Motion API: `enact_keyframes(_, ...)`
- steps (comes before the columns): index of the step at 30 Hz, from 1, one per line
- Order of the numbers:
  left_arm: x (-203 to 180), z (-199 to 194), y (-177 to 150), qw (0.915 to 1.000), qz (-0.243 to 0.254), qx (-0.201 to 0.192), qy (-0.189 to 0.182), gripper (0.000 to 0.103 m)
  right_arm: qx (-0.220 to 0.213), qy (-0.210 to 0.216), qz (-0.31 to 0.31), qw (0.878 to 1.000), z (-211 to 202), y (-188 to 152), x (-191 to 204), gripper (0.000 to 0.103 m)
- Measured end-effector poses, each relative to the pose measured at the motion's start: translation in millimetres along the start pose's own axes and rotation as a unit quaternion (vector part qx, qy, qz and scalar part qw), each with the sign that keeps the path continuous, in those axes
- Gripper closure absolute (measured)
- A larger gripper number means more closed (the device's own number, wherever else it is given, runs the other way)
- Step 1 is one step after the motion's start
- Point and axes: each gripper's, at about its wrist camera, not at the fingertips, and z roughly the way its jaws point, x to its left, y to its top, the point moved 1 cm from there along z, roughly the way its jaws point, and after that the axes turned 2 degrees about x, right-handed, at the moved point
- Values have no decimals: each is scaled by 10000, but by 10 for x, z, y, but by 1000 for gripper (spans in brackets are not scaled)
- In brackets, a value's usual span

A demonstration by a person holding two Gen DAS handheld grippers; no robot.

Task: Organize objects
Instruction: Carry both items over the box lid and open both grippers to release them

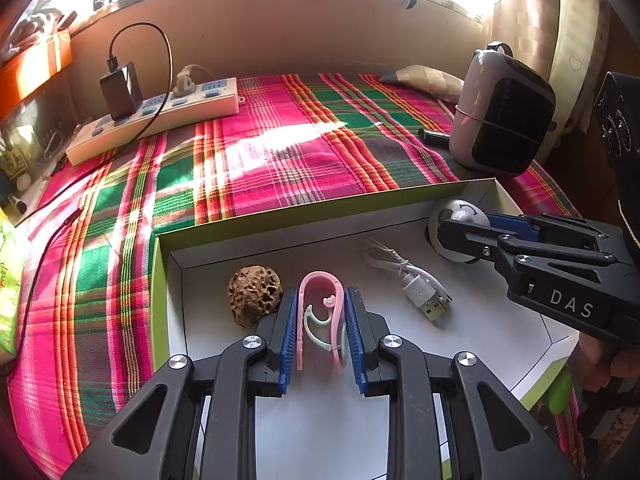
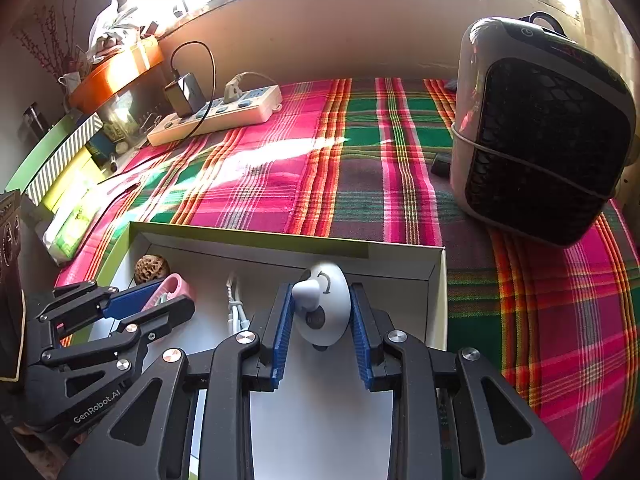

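Inside white box [image 1: 404, 200]: walnut [image 1: 254, 295], USB cable [image 1: 416, 286], L claw [image 1: 320, 332] w/ pink clip [image 1: 320, 292].

Both the left gripper [image 1: 321, 320] and right gripper [image 2: 322, 316] are black, silver-screwed, with ribbed blue pads [image 1: 289, 328]; white lettering marks their sides.

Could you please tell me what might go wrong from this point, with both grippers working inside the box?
1. The left gripper squeezes a thin pink clip; it may bend, or spring out when released.
2. The right gripper pinches a rounded white gadget that could slip from the pads.
3. Both work close together in the white box; the walnut and USB cable could get knocked.
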Motion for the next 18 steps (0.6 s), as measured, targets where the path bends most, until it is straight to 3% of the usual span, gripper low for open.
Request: enact_keyframes(18,9,5,-18,10000,0,9,-20,73,-71,-48,44,10000,-5,-10,25,62)
